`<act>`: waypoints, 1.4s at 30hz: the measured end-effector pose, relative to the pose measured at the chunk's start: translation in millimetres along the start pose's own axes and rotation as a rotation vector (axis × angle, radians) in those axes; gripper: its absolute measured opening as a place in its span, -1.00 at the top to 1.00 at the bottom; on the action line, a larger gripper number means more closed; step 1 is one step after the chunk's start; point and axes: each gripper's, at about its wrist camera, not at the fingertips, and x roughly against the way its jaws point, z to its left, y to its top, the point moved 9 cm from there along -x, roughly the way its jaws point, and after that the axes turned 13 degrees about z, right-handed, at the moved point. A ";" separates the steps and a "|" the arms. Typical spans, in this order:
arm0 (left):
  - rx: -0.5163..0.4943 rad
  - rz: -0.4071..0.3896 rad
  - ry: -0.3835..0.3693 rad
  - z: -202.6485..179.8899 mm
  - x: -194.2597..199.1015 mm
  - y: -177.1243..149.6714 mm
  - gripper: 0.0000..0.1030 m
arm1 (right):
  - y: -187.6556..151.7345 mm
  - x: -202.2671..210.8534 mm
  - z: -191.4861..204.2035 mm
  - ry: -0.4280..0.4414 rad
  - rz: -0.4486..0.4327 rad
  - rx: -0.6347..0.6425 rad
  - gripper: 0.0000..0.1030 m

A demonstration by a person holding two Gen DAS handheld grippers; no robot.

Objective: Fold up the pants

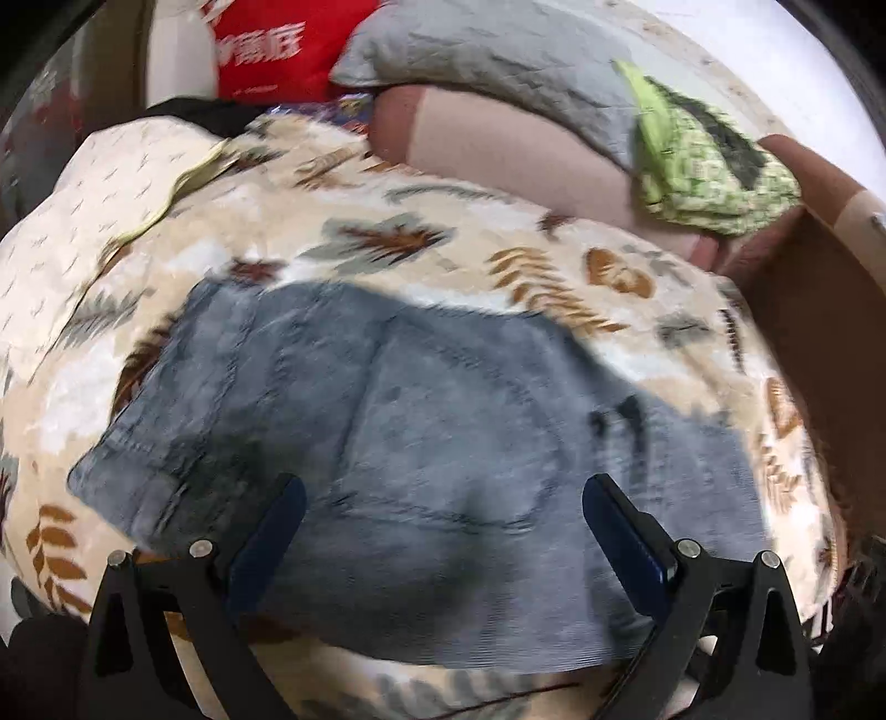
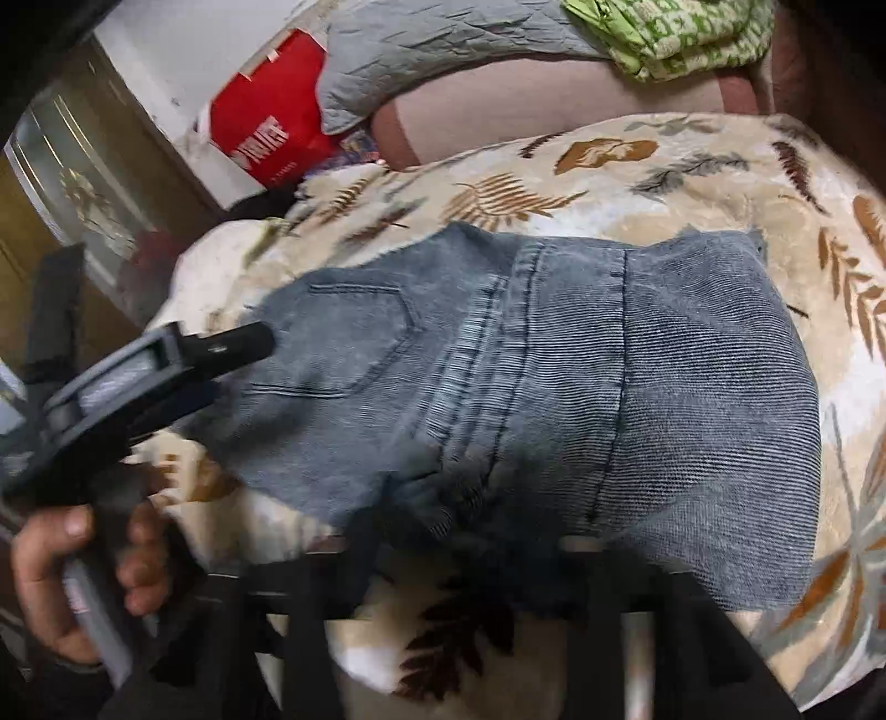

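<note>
Grey-blue denim pants (image 1: 432,443) lie folded in a compact bundle on a cream blanket with a leaf pattern (image 1: 387,232). My left gripper (image 1: 443,498) is open just above the bundle's near edge and holds nothing. In the right wrist view the pants (image 2: 554,387) show a back pocket and waistband seams. The left gripper (image 2: 238,343), held by a hand, hovers at their left end. My right gripper's own fingers are blurred at the bottom of that view, near the pants' near edge; I cannot tell how its jaws stand.
A grey quilted cushion (image 1: 498,55), a green patterned cloth (image 1: 709,166) and a red bag (image 1: 277,50) lie behind the blanket. A brown sofa arm (image 1: 819,310) rises on the right. A wooden cabinet (image 2: 83,183) stands at far left.
</note>
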 end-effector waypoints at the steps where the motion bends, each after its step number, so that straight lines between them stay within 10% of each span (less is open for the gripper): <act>1: -0.022 -0.009 -0.014 -10.2 3.6 2.3 -0.95 | -3.2 9.9 0.8 0.031 -0.014 -0.002 -0.39; 7: -0.189 0.001 -0.077 -94.6 3.5 -4.3 -0.95 | -13.1 74.9 -59.5 0.135 -0.126 -0.228 -0.39; 11: -0.306 0.117 0.012 -124.0 -47.1 -32.9 -0.95 | -1.9 111.7 -121.8 0.188 -0.195 -0.402 -0.39; 17: -0.347 0.173 0.088 -115.2 -79.9 -62.3 -0.95 | 49.1 88.7 -170.0 0.256 -0.105 -0.484 -0.34; 21: -0.346 0.165 0.084 -115.2 -80.4 -63.9 -0.96 | 86.8 58.0 -174.8 0.148 -0.044 -0.428 0.26; 25: -0.357 0.145 0.084 -114.3 -76.5 -67.6 -0.96 | 106.7 8.2 -178.3 -0.026 0.091 -0.349 0.43; 30: -0.296 0.057 0.020 -118.1 -41.9 -45.4 -0.95 | 109.8 26.4 -176.1 -0.211 0.040 -0.290 0.40; 37: -0.289 0.030 0.000 -131.3 -34.7 -18.5 -0.95 | 59.3 68.4 -120.9 0.085 -0.015 -0.308 0.38; 42: -0.311 0.083 -0.033 -153.8 -44.1 11.7 -0.95 | 4.7 23.3 -121.5 0.127 0.083 -0.335 0.41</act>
